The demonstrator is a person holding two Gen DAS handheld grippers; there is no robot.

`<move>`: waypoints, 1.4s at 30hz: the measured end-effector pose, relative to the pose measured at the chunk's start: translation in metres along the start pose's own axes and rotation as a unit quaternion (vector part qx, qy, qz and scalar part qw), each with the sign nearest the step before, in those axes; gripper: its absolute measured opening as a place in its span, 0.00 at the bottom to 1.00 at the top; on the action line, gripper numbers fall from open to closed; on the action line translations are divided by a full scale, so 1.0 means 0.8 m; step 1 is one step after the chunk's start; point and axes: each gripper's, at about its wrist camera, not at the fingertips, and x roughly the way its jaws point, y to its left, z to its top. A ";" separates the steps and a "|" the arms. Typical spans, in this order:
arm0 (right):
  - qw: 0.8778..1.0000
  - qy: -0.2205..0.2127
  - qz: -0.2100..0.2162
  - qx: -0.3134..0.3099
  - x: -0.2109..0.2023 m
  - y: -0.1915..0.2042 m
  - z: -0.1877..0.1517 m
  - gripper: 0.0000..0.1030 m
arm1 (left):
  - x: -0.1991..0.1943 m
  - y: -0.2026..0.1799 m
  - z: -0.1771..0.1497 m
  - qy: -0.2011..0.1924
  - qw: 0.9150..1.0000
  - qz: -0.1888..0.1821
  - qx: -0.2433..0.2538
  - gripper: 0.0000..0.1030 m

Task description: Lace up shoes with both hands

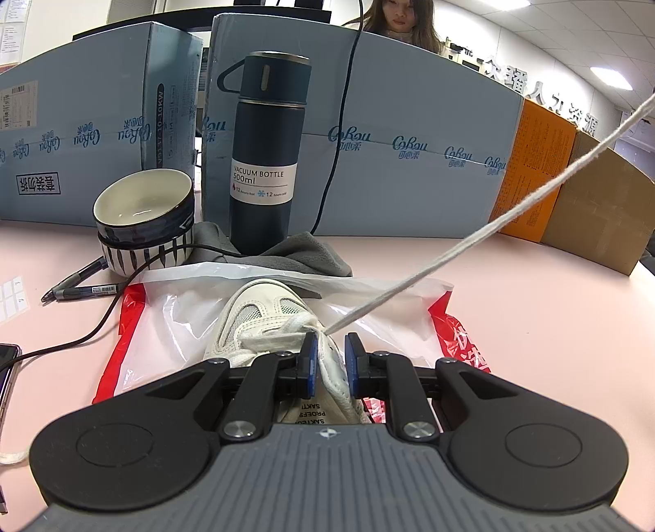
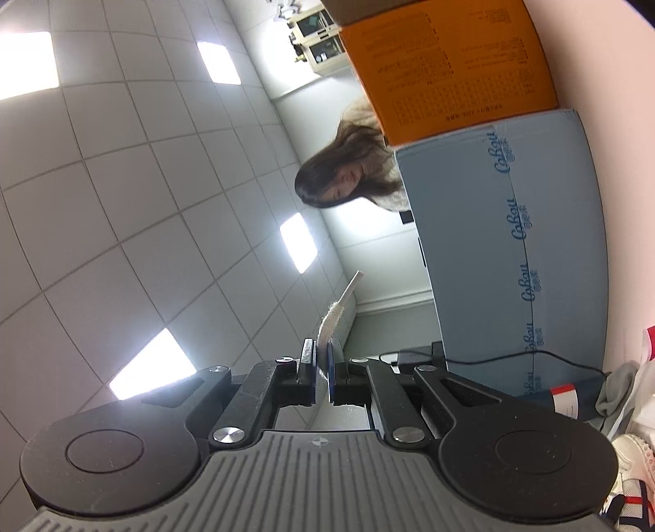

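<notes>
A white sneaker (image 1: 254, 311) lies on a white and red plastic bag (image 1: 184, 311) on the pink table. In the left wrist view my left gripper (image 1: 330, 346) is shut on the sneaker's upper edge beside the eyelets, toe pointing away. A white shoelace (image 1: 470, 241) leaves the eyelet area and runs taut up to the right, out of frame. In the right wrist view my right gripper (image 2: 322, 348) points up toward the ceiling and is shut on the shoelace (image 2: 333, 315) near its end. The plastic tip (image 2: 353, 286) sticks out beyond the fingers.
Behind the sneaker stand a dark vacuum bottle (image 1: 266, 155) on a grey cloth (image 1: 303, 253), stacked bowls (image 1: 143, 217) and two pens (image 1: 82, 286). A black cable (image 1: 98, 331) crosses the table. Blue boxes (image 1: 409, 163), an orange box (image 1: 536, 172) and a cardboard box (image 1: 601, 213) wall the back; a person (image 1: 401, 20) sits behind them.
</notes>
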 end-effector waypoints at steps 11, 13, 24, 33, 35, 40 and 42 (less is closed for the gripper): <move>0.989 -0.019 -0.088 -0.118 -0.008 0.033 0.009 0.18 | -0.001 0.004 0.003 0.007 1.000 -0.007 -0.010 0.16; 0.972 -0.019 -0.138 -0.190 -0.004 0.053 0.006 0.60 | -0.008 0.005 0.003 -0.006 1.000 -0.010 -0.009 0.19; 0.907 0.115 -0.242 -0.326 0.058 0.033 -0.071 0.86 | -0.049 0.034 -0.006 -0.030 0.999 -0.009 -0.011 0.41; 0.870 0.292 -0.300 -0.261 0.109 -0.092 -0.166 0.92 | -0.050 0.036 -0.020 0.014 0.997 -0.012 0.071 0.42; 0.864 0.319 -0.305 -0.241 0.116 -0.115 -0.182 0.92 | -0.051 0.045 -0.019 0.010 0.998 -0.004 0.060 0.43; 0.859 0.368 -0.303 -0.188 0.133 -0.155 -0.212 0.92 | -0.050 0.069 -0.009 0.008 1.000 0.000 0.005 0.42; 0.856 0.376 -0.312 -0.170 0.130 -0.166 -0.220 0.95 | -0.049 0.075 -0.010 0.014 1.000 -0.002 -0.011 0.42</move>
